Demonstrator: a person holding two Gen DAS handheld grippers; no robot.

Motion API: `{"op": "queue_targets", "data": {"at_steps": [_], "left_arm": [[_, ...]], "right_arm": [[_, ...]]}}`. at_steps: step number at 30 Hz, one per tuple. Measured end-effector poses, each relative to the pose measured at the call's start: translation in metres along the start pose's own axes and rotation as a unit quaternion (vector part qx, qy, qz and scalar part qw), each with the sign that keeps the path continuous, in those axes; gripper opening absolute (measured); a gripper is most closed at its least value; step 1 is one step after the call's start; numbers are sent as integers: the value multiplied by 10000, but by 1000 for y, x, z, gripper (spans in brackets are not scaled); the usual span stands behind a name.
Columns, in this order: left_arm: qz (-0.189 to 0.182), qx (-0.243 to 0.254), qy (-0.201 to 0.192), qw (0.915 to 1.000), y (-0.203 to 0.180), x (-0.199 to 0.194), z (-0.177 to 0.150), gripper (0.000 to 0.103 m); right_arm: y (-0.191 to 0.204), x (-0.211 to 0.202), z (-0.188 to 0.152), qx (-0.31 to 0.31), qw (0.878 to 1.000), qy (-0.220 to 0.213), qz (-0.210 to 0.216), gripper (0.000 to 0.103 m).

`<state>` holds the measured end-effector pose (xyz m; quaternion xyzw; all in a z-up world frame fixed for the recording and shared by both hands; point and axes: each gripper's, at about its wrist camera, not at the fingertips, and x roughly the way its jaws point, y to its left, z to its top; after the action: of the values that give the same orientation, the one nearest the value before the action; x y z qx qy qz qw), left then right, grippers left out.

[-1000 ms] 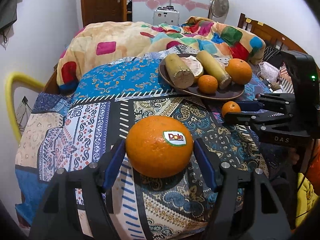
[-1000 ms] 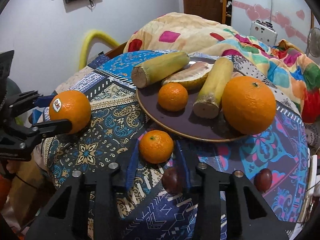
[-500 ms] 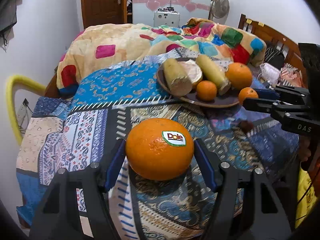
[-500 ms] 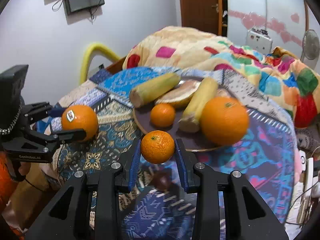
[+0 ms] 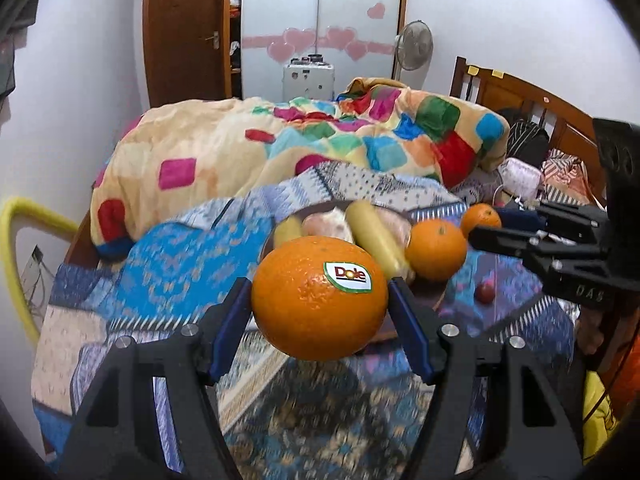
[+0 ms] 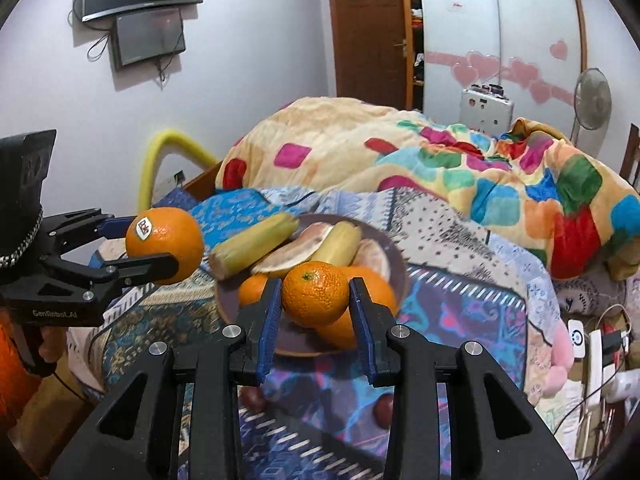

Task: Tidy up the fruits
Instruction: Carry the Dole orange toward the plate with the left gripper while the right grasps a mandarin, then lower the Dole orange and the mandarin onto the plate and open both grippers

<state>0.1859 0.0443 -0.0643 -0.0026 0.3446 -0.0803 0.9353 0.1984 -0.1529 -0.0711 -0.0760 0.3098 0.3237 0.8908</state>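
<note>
Left gripper (image 5: 320, 300) clamps a large orange (image 5: 320, 298) bearing a sticker, held in the air above the patterned bedspread (image 5: 160, 276). Right gripper (image 6: 314, 300) clamps a small orange (image 6: 315, 294), raised over the near rim of the dark plate (image 6: 394, 256). The plate holds banana pieces (image 6: 256, 244), pale fruit slices and more oranges. Two small dark red fruits (image 6: 384, 408) lie on the bedspread near its front edge.

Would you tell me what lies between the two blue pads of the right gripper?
A small orange mandarin, clamped between them above the dark plate, in the right wrist view.
</note>
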Motion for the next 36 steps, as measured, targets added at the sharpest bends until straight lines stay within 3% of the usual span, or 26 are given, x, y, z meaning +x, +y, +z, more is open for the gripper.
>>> {"op": "queue_targets", "data": {"at_steps": [9, 18, 32, 36], "left_arm": [[-113, 15, 197, 9997, -7, 56, 33, 68], [-65, 29, 433, 9990, -10, 96, 39, 68], [-299, -47, 805, 9963, -9, 105, 39, 69], [-251, 30, 501, 9984, -10, 89, 43, 73]], "right_arm": [[-21, 11, 11, 16, 9999, -115, -75, 31], [-30, 22, 9, -24, 9999, -80, -73, 31], [-26, 29, 9, -81, 10000, -9, 11, 31], [-24, 27, 10, -102, 9999, -21, 34, 31]]}}
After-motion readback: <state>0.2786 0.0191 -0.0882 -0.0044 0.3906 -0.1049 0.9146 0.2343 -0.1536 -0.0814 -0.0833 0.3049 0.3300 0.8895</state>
